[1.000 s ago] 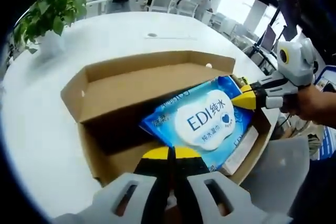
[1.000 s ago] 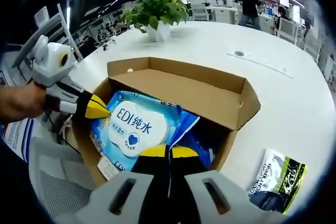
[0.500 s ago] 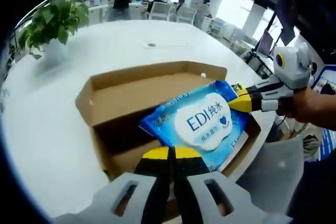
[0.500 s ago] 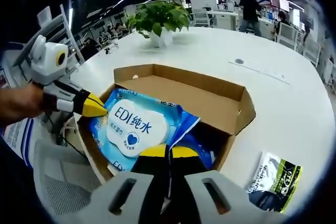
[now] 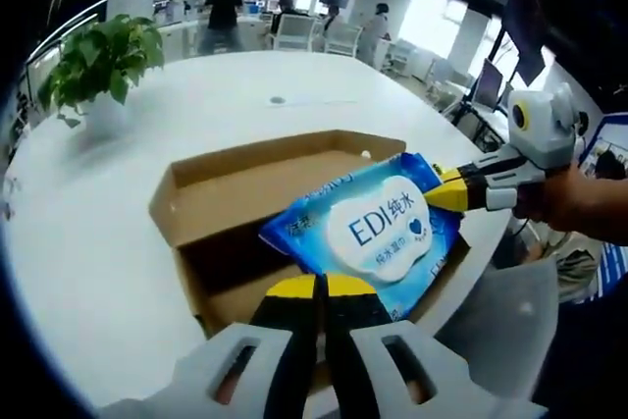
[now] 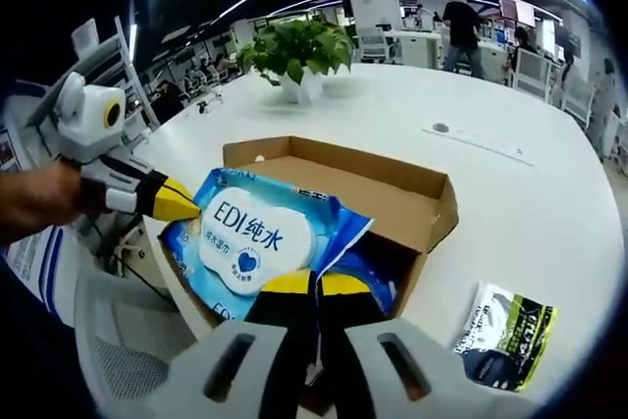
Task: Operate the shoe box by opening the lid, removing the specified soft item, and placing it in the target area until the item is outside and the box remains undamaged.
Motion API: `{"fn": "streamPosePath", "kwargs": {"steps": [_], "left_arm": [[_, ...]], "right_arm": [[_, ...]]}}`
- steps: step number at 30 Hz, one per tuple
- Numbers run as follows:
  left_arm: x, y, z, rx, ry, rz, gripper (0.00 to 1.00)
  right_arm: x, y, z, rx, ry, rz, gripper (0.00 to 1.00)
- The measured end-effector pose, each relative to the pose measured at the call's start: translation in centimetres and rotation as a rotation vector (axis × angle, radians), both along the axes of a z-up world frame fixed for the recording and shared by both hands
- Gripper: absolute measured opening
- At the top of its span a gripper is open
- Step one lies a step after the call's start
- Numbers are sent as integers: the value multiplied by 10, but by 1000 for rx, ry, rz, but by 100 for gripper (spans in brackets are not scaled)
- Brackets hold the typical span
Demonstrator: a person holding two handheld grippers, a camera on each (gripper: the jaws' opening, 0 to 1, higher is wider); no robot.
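Both grippers pinch the wipes pack (image 5: 365, 231) at opposite ends: the left gripper (image 5: 316, 288) has its jaws closed on the near edge, the right gripper (image 5: 444, 191) on the far-right corner. The pack hangs between them just above the open box (image 5: 221, 179). Lifting both ends level and together should keep the soft pack from sagging onto the box wall. A plant (image 5: 98, 51) stands far left; a dark pouch (image 6: 507, 333) lies right of the box, on the table (image 6: 510, 183).
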State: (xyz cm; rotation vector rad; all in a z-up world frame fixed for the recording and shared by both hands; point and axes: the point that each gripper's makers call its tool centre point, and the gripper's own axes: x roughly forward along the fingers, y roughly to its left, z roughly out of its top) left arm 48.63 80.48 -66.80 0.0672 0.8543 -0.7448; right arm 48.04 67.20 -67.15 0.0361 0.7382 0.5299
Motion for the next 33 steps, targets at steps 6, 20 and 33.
{"fn": "streamPosePath", "kwargs": {"steps": [6,20,33], "left_arm": [[-4,-8,5,-2,-6,-10,0],[-8,-40,11,-14,-18,-39,0],[-11,-79,5,-16,-3,-91,0]], "right_arm": [[-5,-8,5,-4,-9,-3,0],[-13,-41,11,-6,-19,-40,0],[-20,-78,6,-9,-7,-88,0]]}}
